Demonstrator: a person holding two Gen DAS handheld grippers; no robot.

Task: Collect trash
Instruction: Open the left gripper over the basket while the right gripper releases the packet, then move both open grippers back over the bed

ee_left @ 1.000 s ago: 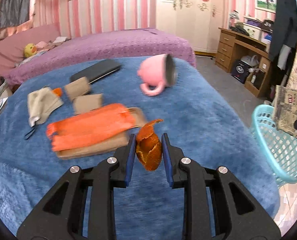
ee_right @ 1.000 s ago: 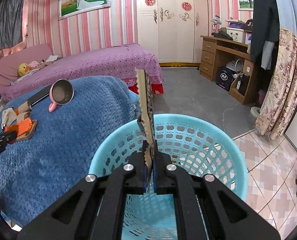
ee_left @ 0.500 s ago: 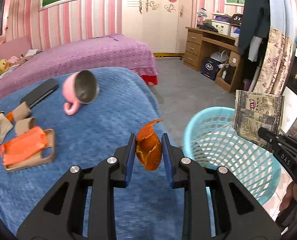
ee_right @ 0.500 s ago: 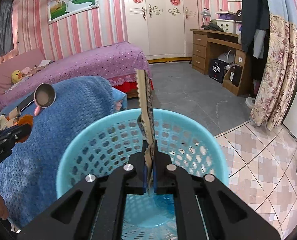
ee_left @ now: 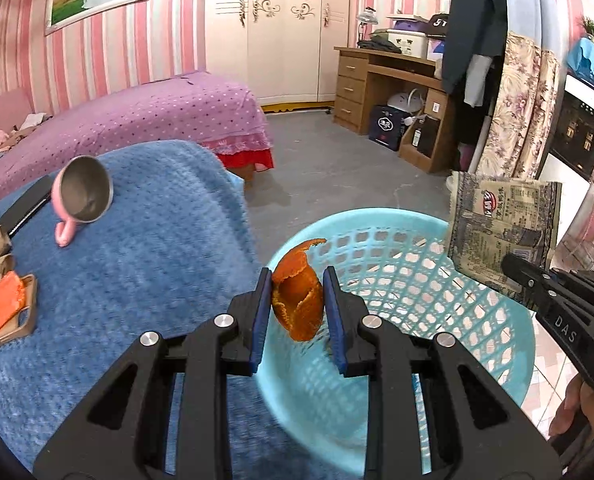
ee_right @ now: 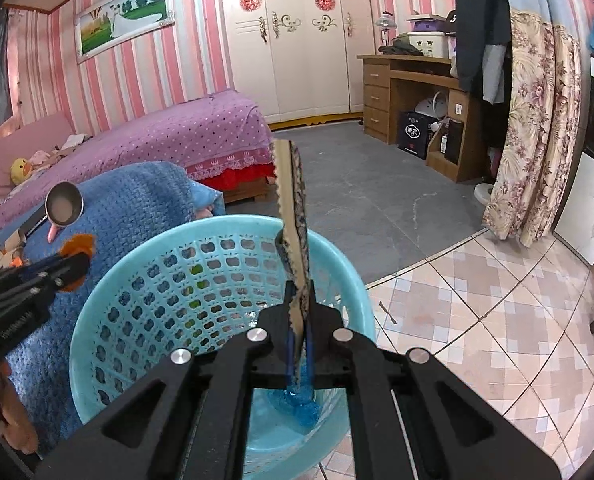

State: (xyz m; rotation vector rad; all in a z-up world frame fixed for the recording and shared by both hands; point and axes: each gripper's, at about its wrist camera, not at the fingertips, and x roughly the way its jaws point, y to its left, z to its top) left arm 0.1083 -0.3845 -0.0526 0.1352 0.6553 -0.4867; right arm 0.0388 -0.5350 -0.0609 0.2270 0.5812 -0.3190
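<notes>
My left gripper is shut on a curled orange peel, held over the near rim of a light blue plastic basket. In the right wrist view my right gripper is shut on a flat printed snack wrapper that stands edge-on above the same basket. The wrapper and the right gripper's body show at the right of the left wrist view. The left gripper with its peel shows at the left of the right wrist view. Something blue lies on the basket floor.
A blue blanket covers the surface left of the basket, with a tipped pink mug, an orange item on a brown tray and a dark flat case. A purple bed, wardrobe, wooden desk and floral curtain stand behind. Tiled floor lies right.
My left gripper has swung right with the peel, from over the blanket to over the basket's rim. The right gripper has shifted with the wrapper farther over the basket.
</notes>
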